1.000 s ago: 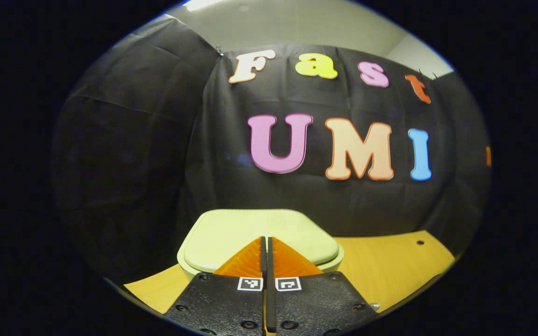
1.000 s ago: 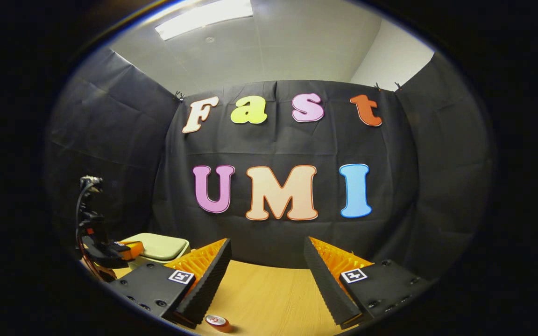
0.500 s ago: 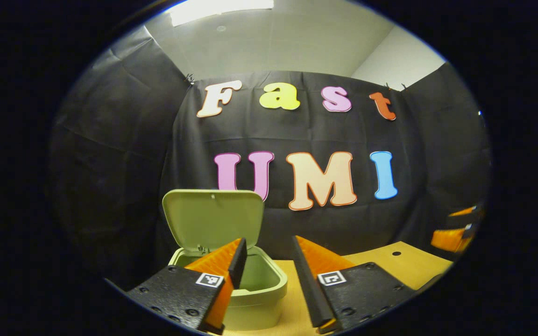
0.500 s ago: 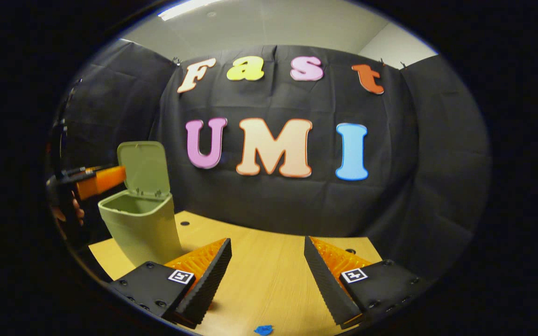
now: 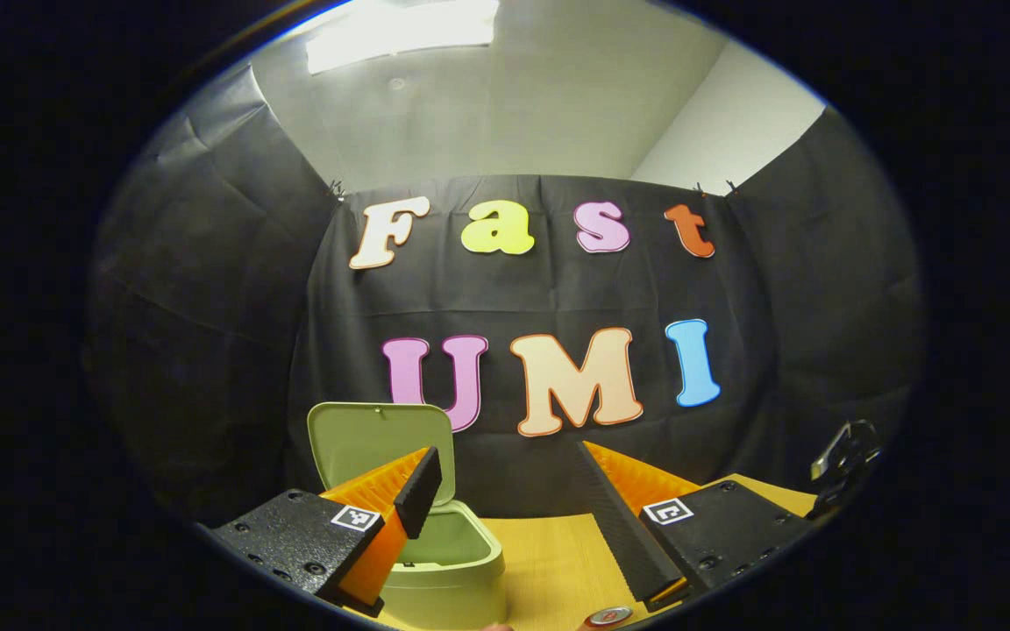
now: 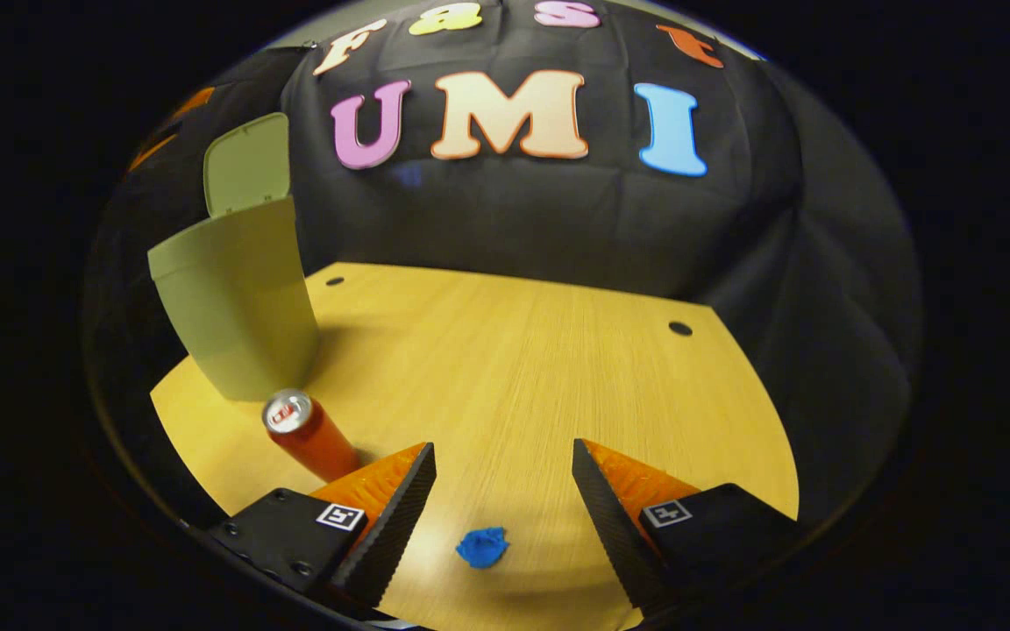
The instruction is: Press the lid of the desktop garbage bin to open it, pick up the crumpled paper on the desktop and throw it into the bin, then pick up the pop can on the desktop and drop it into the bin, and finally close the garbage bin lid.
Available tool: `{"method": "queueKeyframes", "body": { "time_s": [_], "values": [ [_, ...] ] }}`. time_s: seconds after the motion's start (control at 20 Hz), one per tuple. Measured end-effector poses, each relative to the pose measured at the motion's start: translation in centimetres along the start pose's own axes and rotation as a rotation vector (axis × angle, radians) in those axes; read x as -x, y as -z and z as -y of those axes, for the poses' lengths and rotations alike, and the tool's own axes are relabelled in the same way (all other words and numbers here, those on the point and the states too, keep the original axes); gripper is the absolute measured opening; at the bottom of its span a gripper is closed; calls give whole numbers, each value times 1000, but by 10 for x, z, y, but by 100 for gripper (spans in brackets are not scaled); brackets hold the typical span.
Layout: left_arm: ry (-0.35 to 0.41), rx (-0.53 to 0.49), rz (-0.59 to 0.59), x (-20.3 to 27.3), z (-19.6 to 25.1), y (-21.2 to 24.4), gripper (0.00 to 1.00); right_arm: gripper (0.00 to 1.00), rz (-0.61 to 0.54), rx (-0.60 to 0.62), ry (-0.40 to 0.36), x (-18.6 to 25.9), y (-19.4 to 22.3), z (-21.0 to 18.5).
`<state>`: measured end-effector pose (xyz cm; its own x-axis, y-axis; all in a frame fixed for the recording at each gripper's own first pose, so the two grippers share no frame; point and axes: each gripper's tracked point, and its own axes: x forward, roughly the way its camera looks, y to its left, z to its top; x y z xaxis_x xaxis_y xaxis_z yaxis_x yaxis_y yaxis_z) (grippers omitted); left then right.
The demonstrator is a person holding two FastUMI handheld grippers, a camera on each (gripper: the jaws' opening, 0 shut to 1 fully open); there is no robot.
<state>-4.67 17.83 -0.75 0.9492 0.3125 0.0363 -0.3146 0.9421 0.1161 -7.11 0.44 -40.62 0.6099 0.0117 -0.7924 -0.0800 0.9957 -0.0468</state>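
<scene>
The pale green bin (image 5: pixel 448 561) stands at the lower left of the left gripper view with its lid (image 5: pixel 373 438) raised upright. My left gripper (image 5: pixel 505 499) hangs open above and in front of the bin, empty. The top of the red pop can (image 5: pixel 608 617) peeks in at the bottom edge. In the right gripper view the bin (image 6: pixel 238 298) stands at the table's left with its lid (image 6: pixel 246 165) up, and the red pop can (image 6: pixel 308 434) stands upright in front of it. A small blue crumpled paper (image 6: pixel 481 546) lies between the open fingers of my right gripper (image 6: pixel 503 491), below them.
The wooden table (image 6: pixel 540 368) has two small round holes (image 6: pixel 679 329) near its back edge. Black cloth walls close the booth behind and at both sides. Part of the other gripper (image 5: pixel 842 456) shows at the far right of the left gripper view.
The bin lid popped up from shut to upright. My left gripper opened and drew back and up from the lid. My right gripper tilted down toward the table, bringing the blue paper between its fingers.
</scene>
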Motion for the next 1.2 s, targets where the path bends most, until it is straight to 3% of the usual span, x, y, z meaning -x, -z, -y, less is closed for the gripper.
{"method": "queueKeyframes", "body": {
  "time_s": [0.1,0.55,0.65,0.7,0.75,0.8,0.85,1.2],
  "values": [
    [0,-16,14,3,1,-7,93,99,-59,8,-1,-10,26,2],
    [-10,-56,5,9,-3,-9,94,95,-247,54,-26,-27,102,-12],
    [-17,-64,0,10,-7,-8,94,73,-276,49,-29,-26,111,-16],
    [-22,-65,-3,11,-9,-8,93,45,-269,43,-26,-27,108,-16],
    [-29,-66,-7,12,-12,-6,94,37,-256,45,-14,-28,104,-15],
    [-37,-64,-9,14,-14,-5,93,15,-252,43,-8,-29,99,-15],
    [-40,-59,-13,15,-16,-6,93,9,-250,34,-15,-30,96,-17],
    [-69,-52,-34,28,-33,2,93,8,10,6,-47,-22,-15,-37]
  ]
}}
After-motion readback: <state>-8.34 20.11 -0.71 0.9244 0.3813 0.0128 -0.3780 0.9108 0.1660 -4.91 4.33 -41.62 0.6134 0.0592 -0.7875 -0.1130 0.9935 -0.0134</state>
